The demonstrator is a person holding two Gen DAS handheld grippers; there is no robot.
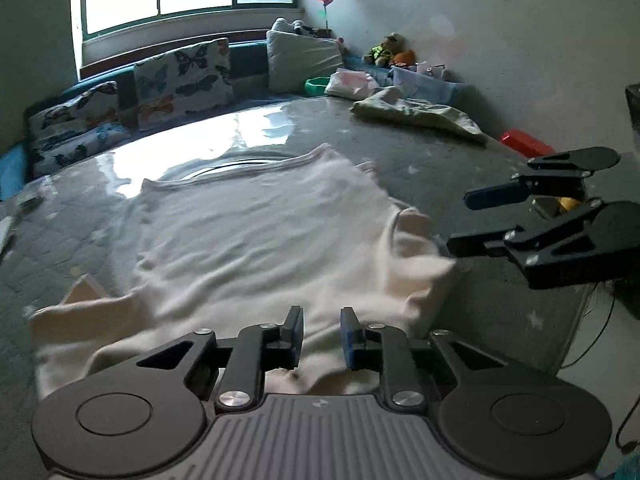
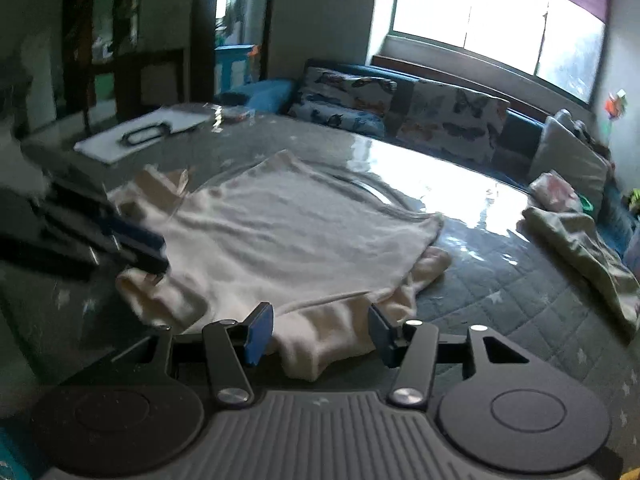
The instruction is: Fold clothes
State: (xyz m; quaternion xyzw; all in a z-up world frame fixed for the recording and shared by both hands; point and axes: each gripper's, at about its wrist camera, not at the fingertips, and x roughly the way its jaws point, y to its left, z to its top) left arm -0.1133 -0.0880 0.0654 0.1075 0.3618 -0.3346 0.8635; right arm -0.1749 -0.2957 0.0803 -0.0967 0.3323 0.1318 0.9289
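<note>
Two grippers over one cream shirt (image 1: 256, 240) on table (image 1: 460, 168): left gripper (image 1: 320, 338) part-open, holding nothing; right gripper (image 2: 320, 330) wide open, sleeve between fingers, ungripped.

The garment (image 1: 260, 240) spread on the table is cream-white, lying on a grey quilted cover (image 2: 520, 312) dotted with pale stars. Both grippers are black with blue finger pads (image 2: 258, 334), and the far cushions (image 1: 184, 80) are white with dark and orange butterflies on a teal bench. At far right lie a pale green patterned cloth (image 1: 420, 114) and a red object (image 1: 524, 142).
</note>
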